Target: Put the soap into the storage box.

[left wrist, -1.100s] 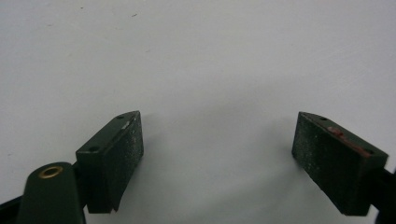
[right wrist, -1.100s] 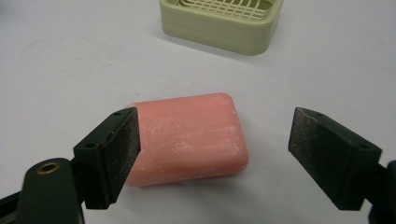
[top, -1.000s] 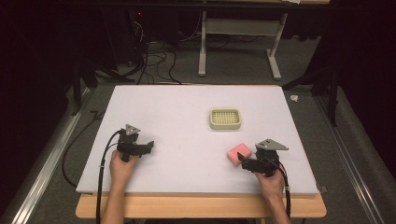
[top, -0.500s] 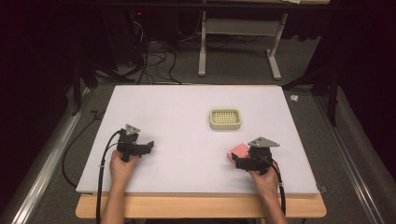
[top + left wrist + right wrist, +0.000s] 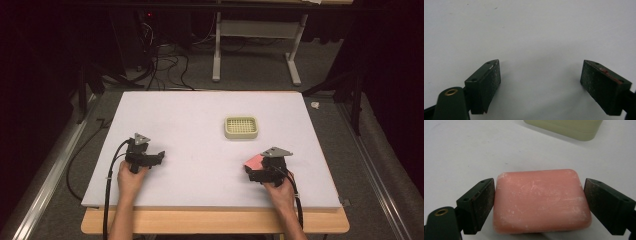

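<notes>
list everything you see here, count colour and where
soap bar: 1, pink, lying on the table between the right gripper's jaws
soap dish: 1, pale yellow-green with a grid top, right of the table's middle, beyond the soap
table: 1, white top on a wooden board
frame legs: white, on the floor beyond the table
cables: several, black, on the floor beyond the table
left gripper: 1, black, jaws wide open over bare table
right gripper: 1, black, jaws either side of the soap
hands: 2, holding the grippers at the near edge

soap bar (image 5: pixel 540 201) on table (image 5: pixel 200 120), front right, between right gripper (image 5: pixel 539 205) jaws | soap dish (image 5: pixel 241 127) behind it, mid-table | left gripper (image 5: pixel 540 85) front left, well apart
</notes>
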`<action>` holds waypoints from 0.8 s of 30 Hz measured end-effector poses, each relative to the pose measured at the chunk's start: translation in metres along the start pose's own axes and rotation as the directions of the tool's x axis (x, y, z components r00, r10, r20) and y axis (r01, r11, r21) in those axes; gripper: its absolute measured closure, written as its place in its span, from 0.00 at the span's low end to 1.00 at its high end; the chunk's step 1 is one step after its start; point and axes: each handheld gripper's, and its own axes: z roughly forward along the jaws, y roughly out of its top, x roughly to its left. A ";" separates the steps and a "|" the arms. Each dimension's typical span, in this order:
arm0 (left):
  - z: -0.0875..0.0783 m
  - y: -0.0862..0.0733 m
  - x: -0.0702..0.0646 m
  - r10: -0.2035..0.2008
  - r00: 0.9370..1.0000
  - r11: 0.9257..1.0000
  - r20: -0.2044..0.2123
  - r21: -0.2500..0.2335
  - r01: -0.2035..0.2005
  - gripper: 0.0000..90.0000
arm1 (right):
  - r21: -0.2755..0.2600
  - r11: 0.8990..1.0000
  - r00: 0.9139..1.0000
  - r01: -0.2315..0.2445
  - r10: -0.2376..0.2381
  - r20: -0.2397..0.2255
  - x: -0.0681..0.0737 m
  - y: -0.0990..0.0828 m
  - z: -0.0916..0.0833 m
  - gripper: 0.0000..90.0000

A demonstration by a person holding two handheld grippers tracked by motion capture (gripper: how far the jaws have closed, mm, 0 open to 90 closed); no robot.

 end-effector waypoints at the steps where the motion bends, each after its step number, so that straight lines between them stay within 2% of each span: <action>1: 0.000 0.000 0.000 0.000 1.000 1.000 0.000 0.000 0.000 0.19 | 0.008 1.000 1.000 0.004 -0.004 0.002 0.000 -0.001 0.002 0.14; 8: 0.000 0.000 0.000 0.000 1.000 1.000 0.000 0.000 0.000 0.19 | 0.038 0.999 1.000 0.016 -0.016 0.009 0.001 -0.002 0.006 0.14; 9: 0.000 0.000 0.000 0.000 1.000 1.000 0.000 0.000 0.000 0.19 | 0.061 0.998 1.000 0.020 -0.021 0.012 0.002 -0.003 0.009 0.14; 24: 0.000 0.000 0.000 0.000 1.000 1.000 0.000 0.000 0.000 0.19 | 0.068 0.997 1.000 0.021 -0.022 0.002 0.001 -0.003 0.009 0.15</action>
